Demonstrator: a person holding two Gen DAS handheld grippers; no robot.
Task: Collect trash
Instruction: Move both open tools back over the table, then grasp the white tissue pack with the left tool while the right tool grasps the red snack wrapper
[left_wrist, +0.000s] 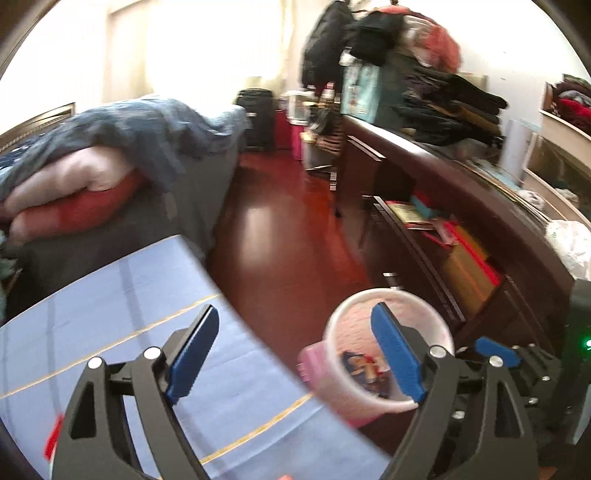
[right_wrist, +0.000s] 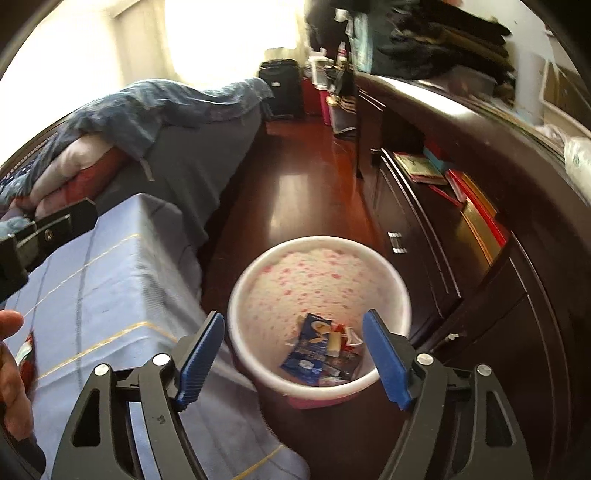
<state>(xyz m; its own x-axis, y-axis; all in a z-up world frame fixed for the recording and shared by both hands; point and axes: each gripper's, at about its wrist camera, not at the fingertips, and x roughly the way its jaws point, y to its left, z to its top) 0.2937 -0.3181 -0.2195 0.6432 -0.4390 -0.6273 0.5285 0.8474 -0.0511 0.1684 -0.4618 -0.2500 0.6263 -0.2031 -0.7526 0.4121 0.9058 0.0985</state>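
a strip of glossy red-brown wooden floor (right_wrist: 295, 192) runs open between the bed (right_wrist: 192, 162) on the left and a long dark wood cabinet (right_wrist: 491, 295) on the right, narrowing toward the bright window at the far end. the near corner of the bed, under a smooth pale blue sheet (right_wrist: 96, 280) crossed by thin gold lines, ends close to a round wastebasket (right_wrist: 255, 354) standing on the floor just beside it, with the cabinet front close on its other side. the basket has a thick white rim, a pink base and a white lining speckled with pink; at its bottom lie crumpled wrappers (right_wrist: 314, 350), one blue and glossy, others red and dark. the right gripper (right_wrist: 295, 354) hangs above the basket mouth, its blue-padded jaws spread wide with nothing between them. in the left wrist view, the left gripper (left_wrist: 295, 347) stands over the bed's edge, its jaws likewise wide and empty, one blue pad over the sheet and the other over the basket. rumpled blue bedding and pink pillows lie farther up the bed; books fill the cabinet's open shelf.
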